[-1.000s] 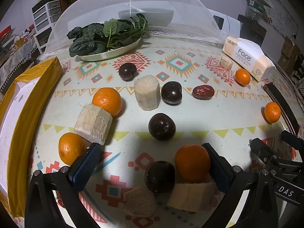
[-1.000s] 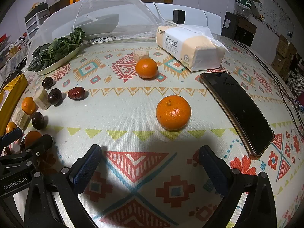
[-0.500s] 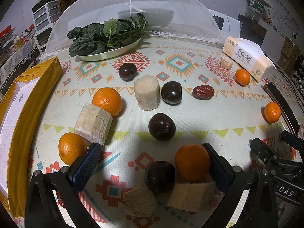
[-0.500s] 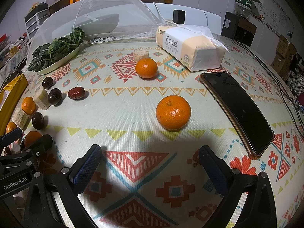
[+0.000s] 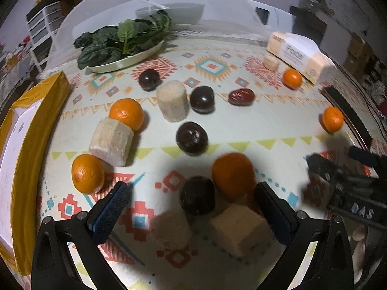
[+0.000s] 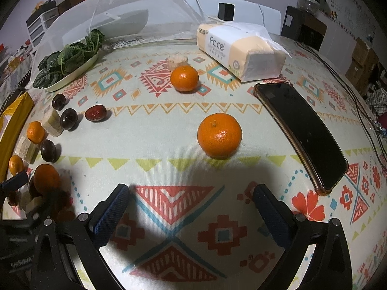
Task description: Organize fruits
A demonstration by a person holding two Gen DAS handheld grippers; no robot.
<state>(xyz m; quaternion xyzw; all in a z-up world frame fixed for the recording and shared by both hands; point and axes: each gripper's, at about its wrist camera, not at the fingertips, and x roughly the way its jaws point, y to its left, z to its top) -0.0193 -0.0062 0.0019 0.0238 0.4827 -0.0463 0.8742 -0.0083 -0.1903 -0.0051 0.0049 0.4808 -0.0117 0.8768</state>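
Observation:
My left gripper point(image 5: 191, 200) is open just above the patterned tablecloth. Between its fingers lie a dark plum point(image 5: 197, 198), an orange point(image 5: 233, 175) and two pale sugarcane chunks point(image 5: 239, 227), all blurred. More oranges point(image 5: 127, 113), plums point(image 5: 191, 138), sugarcane pieces point(image 5: 172, 104) and a red date point(image 5: 241, 96) lie scattered ahead. My right gripper point(image 6: 192, 198) is open and holds nothing. An orange point(image 6: 219, 135) sits a short way in front of it, and another orange point(image 6: 184, 78) lies farther back.
A black phone point(image 6: 302, 133) lies right of the near orange. A tissue pack point(image 6: 239, 48) sits at the back. A plate of spinach point(image 5: 121, 41) stands by a white mesh food cover point(image 5: 150, 4). A yellow box point(image 5: 31, 145) borders the left edge.
The left gripper has shifted, so the fruit slid up and left in its view and the near pieces blur. The right gripper has stayed still. Both remain open.

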